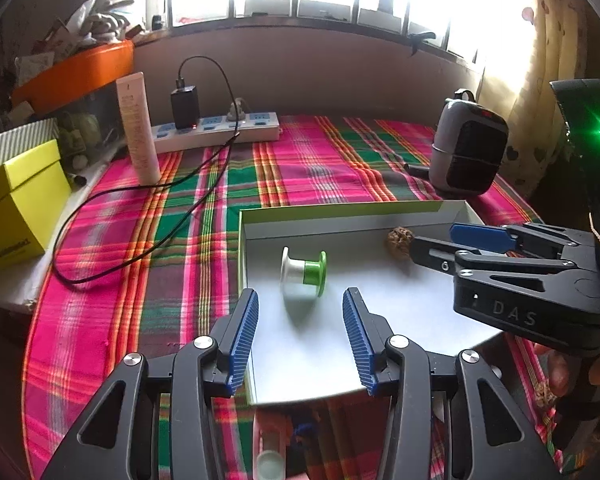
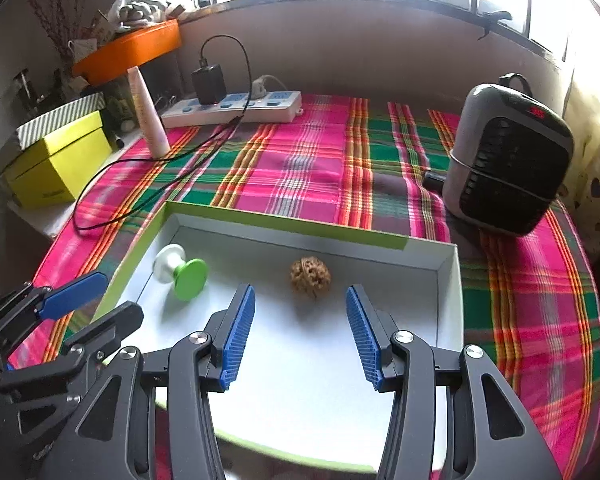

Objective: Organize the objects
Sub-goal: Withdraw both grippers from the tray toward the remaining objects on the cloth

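two tongs (image 1: 300, 334) (image 2: 300, 332), one spool (image 1: 304, 272), one walnut (image 2: 310, 277)

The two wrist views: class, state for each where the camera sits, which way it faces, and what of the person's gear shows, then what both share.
Left wrist: on the left tool, facing down and forward over the spool; the right tool enters from the right, open.
Right wrist: on the right tool, facing the walnut; the left tool shows at lower left.
Shared: tray, spool, walnut, heater, power strip.
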A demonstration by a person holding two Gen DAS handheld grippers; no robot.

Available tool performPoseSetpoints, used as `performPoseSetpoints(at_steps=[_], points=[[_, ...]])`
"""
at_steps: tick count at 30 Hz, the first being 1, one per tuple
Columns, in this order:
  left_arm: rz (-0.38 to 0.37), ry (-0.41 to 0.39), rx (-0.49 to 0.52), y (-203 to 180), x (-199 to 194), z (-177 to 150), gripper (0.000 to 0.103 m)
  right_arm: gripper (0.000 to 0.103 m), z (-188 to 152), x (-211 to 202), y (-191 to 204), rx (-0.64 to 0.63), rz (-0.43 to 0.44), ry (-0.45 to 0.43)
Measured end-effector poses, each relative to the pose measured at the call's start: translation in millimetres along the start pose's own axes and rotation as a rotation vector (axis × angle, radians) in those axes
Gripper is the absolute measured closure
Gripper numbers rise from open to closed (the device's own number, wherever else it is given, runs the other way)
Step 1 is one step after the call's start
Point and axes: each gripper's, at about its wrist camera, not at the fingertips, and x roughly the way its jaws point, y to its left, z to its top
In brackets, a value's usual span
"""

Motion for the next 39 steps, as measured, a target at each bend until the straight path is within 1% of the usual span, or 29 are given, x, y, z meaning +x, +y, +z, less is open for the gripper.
performPoseSetpoints(at_steps=[12,17,20,26,33,39], points=[[-0.002,-0.016,0.013,-11.6,-25.4,-19.3,0.06,0.054,-32.0,-31.0,2.3,0.016,0.013,-0.036],[-0.025,-0.016,0.025,-18.5,-35.9,-31.2,0.06,0.054,-47.4,-45.6,-1.0,0.029,0.012,-0.053],[-0.041,-0.021,0.033,-22.4,-43.2,-39.0,0.06,0.054,-57.2,-53.4,-3.3,0.03,-0.004,-0.061],[-0.072,-0.006,0.045,-30.2,-49.6,-51.6,0.06,0.054,-76.9,-64.4,-8.3,0.035,-0.021,-0.069],[-0.094,0.005,0.05,-35.7,-57.8,-62.9,0.06,0.054,-96.0,-73.0,-15.9,0.054,-0.004,-0.072],[-0.125,0.028,0.053,-37.5,-64.8,-75.7,0.06,0.054,-115.4,-83.7,-14.5,0.009,0.017,-0.083]])
